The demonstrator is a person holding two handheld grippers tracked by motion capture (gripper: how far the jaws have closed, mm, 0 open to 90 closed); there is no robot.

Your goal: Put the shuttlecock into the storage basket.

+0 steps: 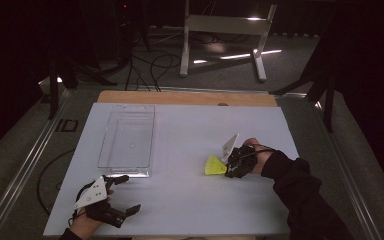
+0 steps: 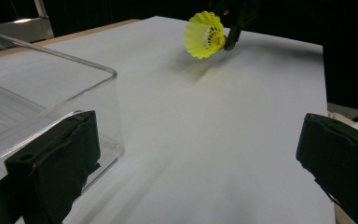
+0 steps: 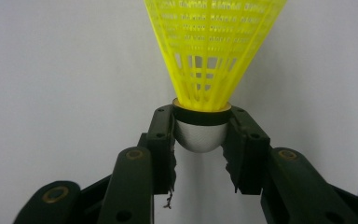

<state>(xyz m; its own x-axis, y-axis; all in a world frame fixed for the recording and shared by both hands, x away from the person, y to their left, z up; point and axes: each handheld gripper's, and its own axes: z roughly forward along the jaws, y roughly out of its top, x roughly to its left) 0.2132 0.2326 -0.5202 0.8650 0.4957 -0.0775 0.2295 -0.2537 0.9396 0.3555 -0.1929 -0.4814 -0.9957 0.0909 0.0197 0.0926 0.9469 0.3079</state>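
A yellow plastic shuttlecock (image 1: 213, 165) is held just above the white table (image 1: 180, 200) at the right of middle. My right gripper (image 1: 228, 167) is shut on its silver cork head (image 3: 200, 135), and the yellow skirt (image 3: 212, 46) points away from the jaws, toward the left of the high view. The shuttlecock (image 2: 206, 34) also shows far off in the left gripper view, lifted off the surface. My left gripper (image 1: 125, 194) rests at the table's near left corner, open, with nothing between its black pads (image 2: 51, 168).
A clear plastic box (image 1: 128, 137) lies on the left half of the table, just beyond the left gripper; its near corner (image 2: 98, 88) stands close beside the left pad. A wooden strip (image 1: 185, 98) edges the table's far side. Cables and a metal stand (image 1: 225, 30) lie on the floor behind.
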